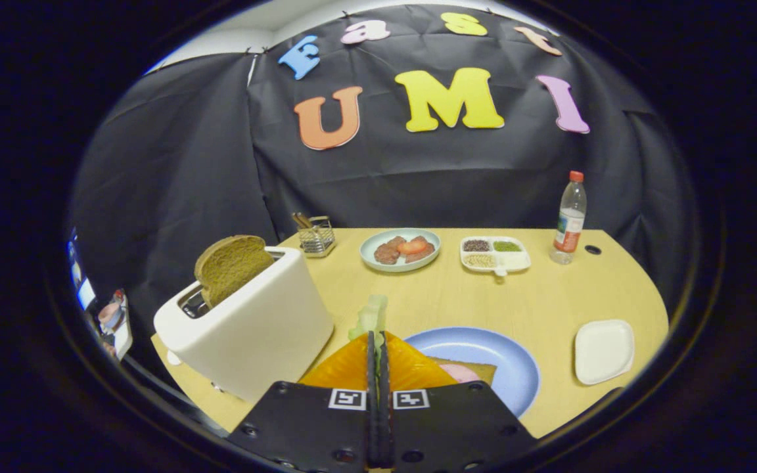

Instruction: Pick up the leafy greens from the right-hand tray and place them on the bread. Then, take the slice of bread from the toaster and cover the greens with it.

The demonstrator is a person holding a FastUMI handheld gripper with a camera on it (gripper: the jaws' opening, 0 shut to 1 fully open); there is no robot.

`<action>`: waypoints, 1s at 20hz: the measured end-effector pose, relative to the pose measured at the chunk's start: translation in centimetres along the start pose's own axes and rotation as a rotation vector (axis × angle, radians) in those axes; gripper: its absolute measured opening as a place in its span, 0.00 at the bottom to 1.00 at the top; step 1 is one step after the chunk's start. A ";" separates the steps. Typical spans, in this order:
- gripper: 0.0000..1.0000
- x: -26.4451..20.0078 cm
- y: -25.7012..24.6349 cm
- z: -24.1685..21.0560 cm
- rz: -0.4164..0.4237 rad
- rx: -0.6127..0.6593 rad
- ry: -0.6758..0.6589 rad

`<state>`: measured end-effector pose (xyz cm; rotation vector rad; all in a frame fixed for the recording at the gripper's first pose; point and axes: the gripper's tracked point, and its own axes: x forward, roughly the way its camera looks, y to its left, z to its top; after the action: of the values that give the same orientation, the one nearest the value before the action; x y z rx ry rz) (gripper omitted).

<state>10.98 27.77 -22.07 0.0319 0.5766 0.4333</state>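
Claw (377, 345) fingers pinch pale green leafy greens (370, 316), crinkled, long axis pointing toward twelve o'clock above the desk (549, 295).

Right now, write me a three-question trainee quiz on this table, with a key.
1. True or false: the tool is shut on a piece of leafy greens.
2. Multiple choice: the brown bread slice standing in the white toaster is A) lying on the blue plate, B) poking up out of the slot, C) beside the water bottle.
3. Fill in: the white square tray sits beside the ____ plate.

Key:
1. True; the greens stick up from between the closed fingers.
2. B.
3. Blue; it holds a bread slice with a pink slice on it.
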 end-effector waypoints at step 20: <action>0.47 1.6 -11.2 -3.1 -0.197 -0.031 0.077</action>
<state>14.84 17.98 -27.12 -0.0712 0.6424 0.2531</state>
